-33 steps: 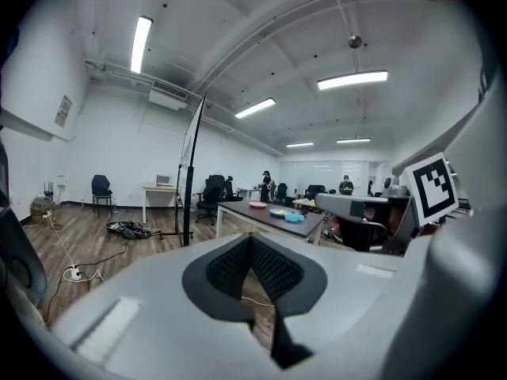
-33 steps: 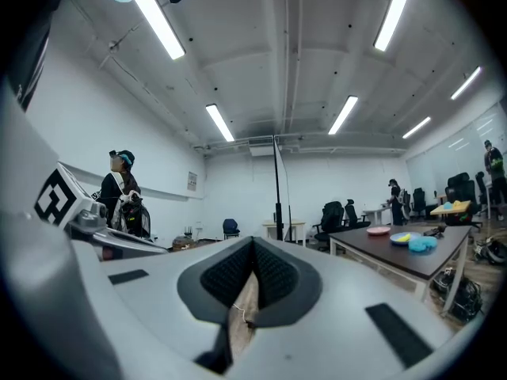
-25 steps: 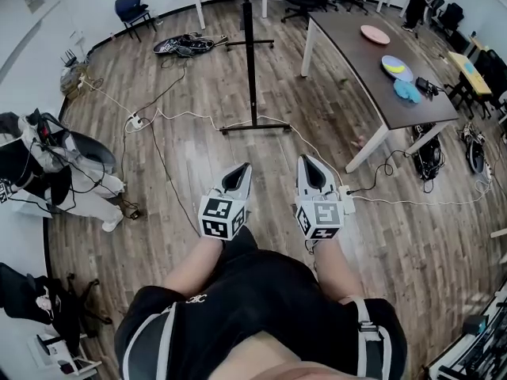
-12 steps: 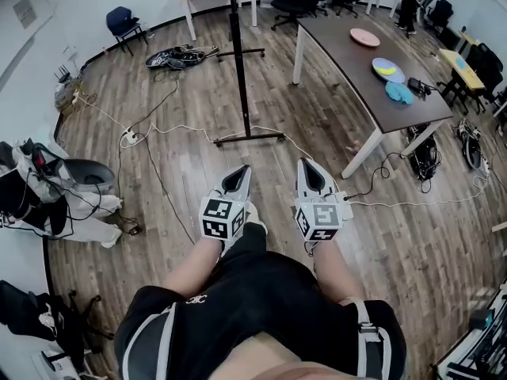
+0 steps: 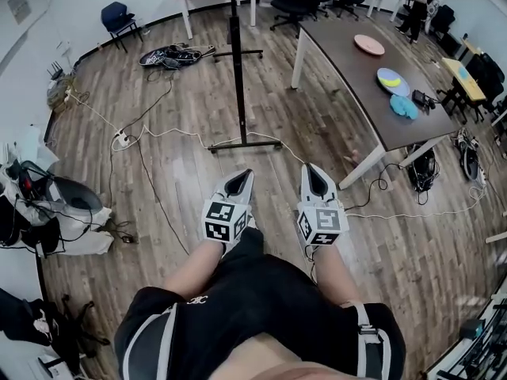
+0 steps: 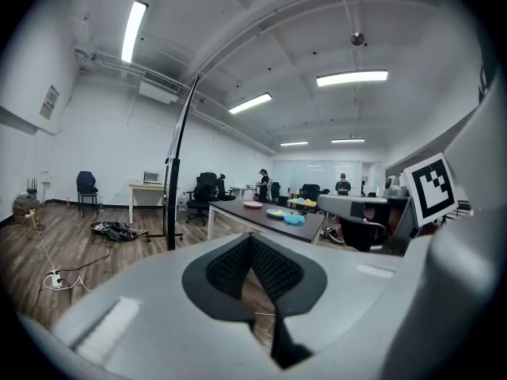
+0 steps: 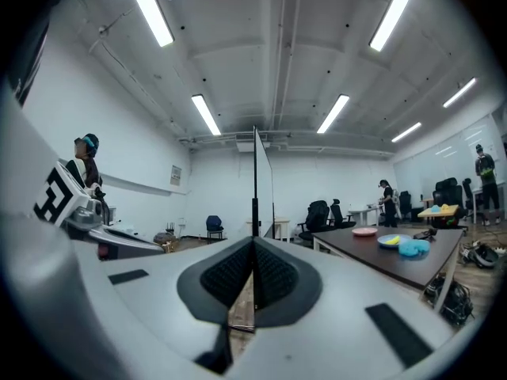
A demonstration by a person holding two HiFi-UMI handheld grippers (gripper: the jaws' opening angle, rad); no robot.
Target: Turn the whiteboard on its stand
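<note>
The left claw (image 6: 252, 242) is fully closed with nothing between its ribbed pads, and the right claw (image 7: 253, 248) is closed and empty in the same way, its tips meeting on bare air. Both are held low and side by side in front of the person's thighs, pointing forward, which reads as a carrying posture for walking, not a reach. There is nothing within range to grip, so there is no reason yet to spread the jaws. Beyond the claws lies open wooden floor (image 5: 182, 180), crossed by a white cable (image 5: 170, 130) that runs past the foot of the stand. The whiteboard (image 5: 234, 46) stands ahead and well apart from both claws, upright on its stand (image 5: 244, 143). It is turned edge-on to the person, so it shows only as a thin dark line in every view. That edge-on pose probably explains the head-on approach, since the nearest edge of the frame is the natural place to take hold and swing the board round. To the right, a long dark counter (image 5: 341, 54) carries a pink plate (image 5: 369, 44) and a blue plate (image 5: 392, 77), clear of the board's likely sweep. The task looks barely begun, with the approach not yet complete.
</note>
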